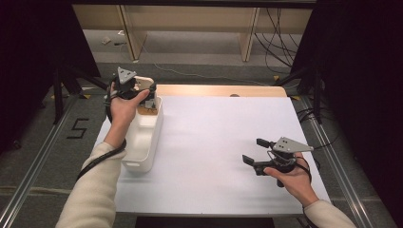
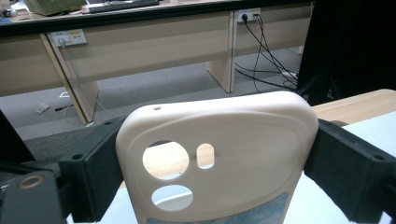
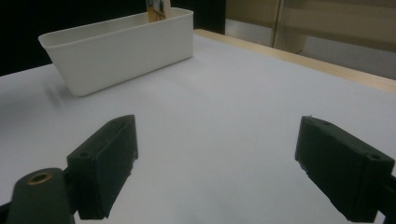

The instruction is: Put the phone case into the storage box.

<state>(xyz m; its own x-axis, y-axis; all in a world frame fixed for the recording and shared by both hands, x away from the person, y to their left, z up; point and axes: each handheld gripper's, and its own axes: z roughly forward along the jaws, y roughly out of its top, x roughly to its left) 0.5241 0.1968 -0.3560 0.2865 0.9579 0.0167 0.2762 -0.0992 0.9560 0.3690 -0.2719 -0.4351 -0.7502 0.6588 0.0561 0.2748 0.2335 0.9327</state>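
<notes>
Cream-coloured phone case [image 2: 219,158], clamped upright across its width between the jaws of the left gripper [image 1: 134,89], held above the far end of the white bin [image 1: 142,137]. Right gripper [image 1: 259,153], jaws wide apart and empty, rests low over the white table [image 1: 209,142].

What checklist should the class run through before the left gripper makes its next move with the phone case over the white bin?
1. Left gripper grips the phone case on both edges: ok.
2. Case held above the white bin, at its far end: ok.
3. Room inside the bin for the case: cannot tell.
4. Right gripper open, holding nothing: ok.
5. Right gripper apart from the bin: ok.
</notes>
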